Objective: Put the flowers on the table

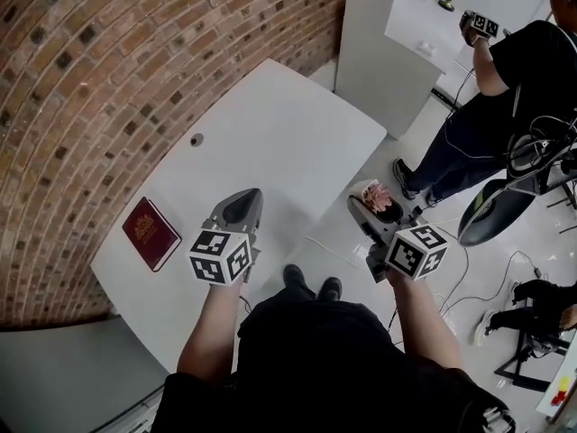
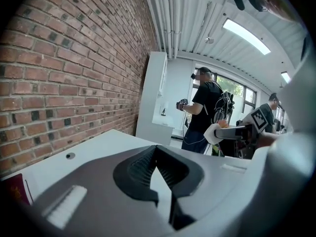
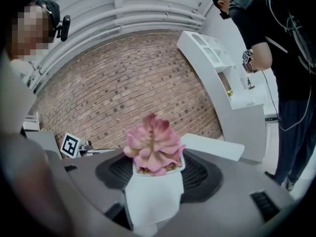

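Resting between the ribbed dark pads of the right gripper (image 1: 371, 207), a small white pot (image 3: 152, 199) was held by its smooth, tapering sides, the jaws closed on it. The pot was filled by the flowers (image 3: 153, 144), a pink rosette of thick, fleshy, pointed petals. In the head view the pot was seen just off the edge of the bench (image 1: 270, 142), above the pale floor and not on the bench top.

The left gripper (image 1: 242, 207) was held over the bench's near part. Its jaws were brought together at the tips, nothing was carried between them, and only a narrow wedge of white surface was seen through the ridged pads.

The bench top was plain, white and matt, with rounded corners and a small round hole (image 1: 196, 140) near the rough brick wall (image 1: 108, 61). A flat, dark red book (image 1: 151, 233) with a gold emblem was laid near the bench's left edge, well apart from both grippers.
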Demonstrator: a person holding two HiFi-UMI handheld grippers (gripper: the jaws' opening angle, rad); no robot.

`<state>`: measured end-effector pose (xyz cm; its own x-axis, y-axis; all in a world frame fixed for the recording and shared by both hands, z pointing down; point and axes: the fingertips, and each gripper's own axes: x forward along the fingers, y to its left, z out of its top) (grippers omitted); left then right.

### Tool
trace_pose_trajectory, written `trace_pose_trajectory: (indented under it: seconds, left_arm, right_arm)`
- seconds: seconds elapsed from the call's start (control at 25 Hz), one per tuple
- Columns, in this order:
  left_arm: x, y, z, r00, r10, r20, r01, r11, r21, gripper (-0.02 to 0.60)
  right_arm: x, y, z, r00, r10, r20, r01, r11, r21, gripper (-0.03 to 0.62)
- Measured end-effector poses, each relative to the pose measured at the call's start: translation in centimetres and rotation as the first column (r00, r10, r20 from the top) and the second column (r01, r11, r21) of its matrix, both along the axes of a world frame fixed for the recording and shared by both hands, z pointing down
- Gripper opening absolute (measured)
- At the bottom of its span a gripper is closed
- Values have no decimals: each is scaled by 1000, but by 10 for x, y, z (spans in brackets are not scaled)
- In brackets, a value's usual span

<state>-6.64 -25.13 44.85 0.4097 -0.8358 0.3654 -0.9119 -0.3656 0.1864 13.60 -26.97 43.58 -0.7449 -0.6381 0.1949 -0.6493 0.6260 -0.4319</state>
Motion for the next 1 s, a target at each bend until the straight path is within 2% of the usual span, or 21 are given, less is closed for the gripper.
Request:
trace_pose_trajectory:
  seconds: [0.24, 0.36, 0.52, 0.64, 1.0]
  left_arm:
    - [-23, -30, 3, 1000, 14, -19, -13, 1000, 22, 11]
    - [-31, -41, 13, 999, 23, -31, -22, 1000, 9, 11]
    - [-25, -53, 24, 997, 39, -62, -39, 999, -6, 11]
    - [-23, -67, 32, 997, 51, -54, -52, 999, -15, 11]
    - [-15, -114, 55, 996, -19, -82, 14, 998, -66, 11]
  right_arm:
    - [-24, -22, 5, 997, 5, -81, -4, 1000, 5, 272]
    - [-38, -28, 13, 993, -9, -117, 8, 1000, -3, 272]
    - [-43, -42, 23, 985, -27, -169, 22, 999, -29, 272]
    - [-48, -61, 34, 980, -45, -192, 39, 999, -34, 272]
    - [-69, -134, 73, 953, -167, -253, 151, 985, -82, 272]
